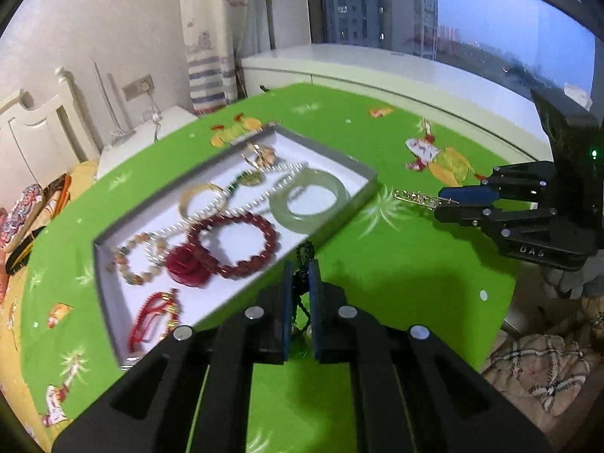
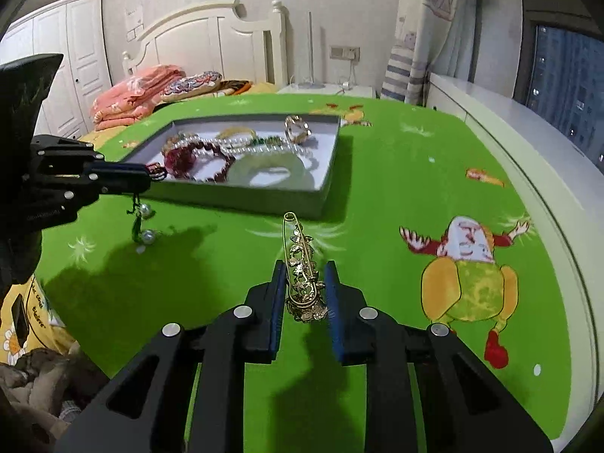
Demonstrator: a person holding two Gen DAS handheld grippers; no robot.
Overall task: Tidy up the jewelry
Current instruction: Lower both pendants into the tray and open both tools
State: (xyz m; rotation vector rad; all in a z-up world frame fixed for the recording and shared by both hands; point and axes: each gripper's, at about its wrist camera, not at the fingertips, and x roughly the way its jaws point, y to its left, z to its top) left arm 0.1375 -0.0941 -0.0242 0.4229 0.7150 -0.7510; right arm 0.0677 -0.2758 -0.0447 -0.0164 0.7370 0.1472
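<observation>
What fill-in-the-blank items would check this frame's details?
1. The right tongs grip a gold ____.
2. The jade bangle lies inside the shallow ____.
3. The dark cord hanging from the left tongs carries small silver ____.
4. The tablecloth under the box is mainly ____.

Missing words: brooch pin; box; bells; green

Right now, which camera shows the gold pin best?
The right wrist view: the gold pin lies large and sharp between the right gripper fingers, its leaf ornament clear. The left wrist view shows it only small and side-on, sticking out of that gripper toward the tray.
</observation>
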